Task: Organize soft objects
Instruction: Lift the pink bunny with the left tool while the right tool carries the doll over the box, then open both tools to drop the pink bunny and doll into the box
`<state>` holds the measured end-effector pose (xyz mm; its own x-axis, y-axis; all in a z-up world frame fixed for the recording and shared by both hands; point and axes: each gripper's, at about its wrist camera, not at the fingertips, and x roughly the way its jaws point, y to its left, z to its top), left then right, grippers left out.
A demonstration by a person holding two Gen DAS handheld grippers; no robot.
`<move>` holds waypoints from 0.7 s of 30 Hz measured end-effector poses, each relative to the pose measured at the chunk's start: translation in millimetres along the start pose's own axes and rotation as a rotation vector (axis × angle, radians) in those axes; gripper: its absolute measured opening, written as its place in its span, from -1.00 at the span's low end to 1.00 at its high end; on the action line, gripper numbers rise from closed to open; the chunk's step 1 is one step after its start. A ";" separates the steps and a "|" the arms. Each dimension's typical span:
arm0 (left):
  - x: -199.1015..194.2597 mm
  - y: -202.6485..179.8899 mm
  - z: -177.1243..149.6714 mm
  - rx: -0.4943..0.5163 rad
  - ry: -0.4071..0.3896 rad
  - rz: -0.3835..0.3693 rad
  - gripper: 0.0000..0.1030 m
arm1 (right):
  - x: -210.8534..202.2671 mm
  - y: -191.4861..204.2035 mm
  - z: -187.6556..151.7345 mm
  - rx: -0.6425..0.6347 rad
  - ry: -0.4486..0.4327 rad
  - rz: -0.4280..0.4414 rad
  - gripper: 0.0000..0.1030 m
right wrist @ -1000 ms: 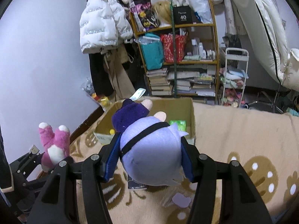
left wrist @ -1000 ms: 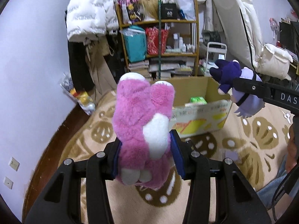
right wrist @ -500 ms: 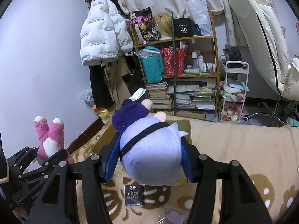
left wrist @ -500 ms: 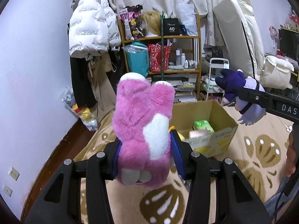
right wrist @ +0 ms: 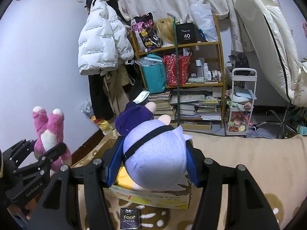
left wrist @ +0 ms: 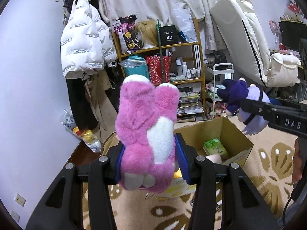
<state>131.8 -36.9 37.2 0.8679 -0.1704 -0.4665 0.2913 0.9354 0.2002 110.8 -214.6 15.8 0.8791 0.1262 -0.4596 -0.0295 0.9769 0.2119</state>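
On my left wrist view the pink plush toy (left wrist: 147, 134) sits upright between the blue pads of the left gripper (left wrist: 149, 161), which I see clenched on its lower body, ears pointing up and away. Beyond and to the right of it lies the open cardboard box (left wrist: 236, 132) on the patterned rug (left wrist: 268, 163), with a green packet (left wrist: 214, 147) inside. On my right wrist view the right gripper (right wrist: 153, 163) is grasping the lavender plush doll (right wrist: 155, 159), both pads pressed into its round head, its dark purple part pointing far. The doll hangs over the near edge of the box. A small dark pack (right wrist: 129, 218) lies on the rug just near the box.
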 end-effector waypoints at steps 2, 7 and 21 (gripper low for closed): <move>6.6 -1.7 0.7 0.004 0.007 -0.007 -0.10 | 7.3 -2.9 0.7 0.001 0.010 -0.006 0.20; 22.3 -2.5 -1.6 -0.012 0.036 -0.036 -0.10 | 20.4 -11.5 -0.6 0.015 0.030 -0.015 0.20; 64.6 -7.6 -25.2 -0.059 0.156 -0.101 -0.10 | 54.3 -34.8 -18.5 0.106 0.121 0.006 0.21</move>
<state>175.5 -47.2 -16.2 0.7611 -0.2185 -0.6108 0.3458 0.9333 0.0969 150.8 -238.6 -32.6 0.8153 0.1584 -0.5570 0.0213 0.9530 0.3022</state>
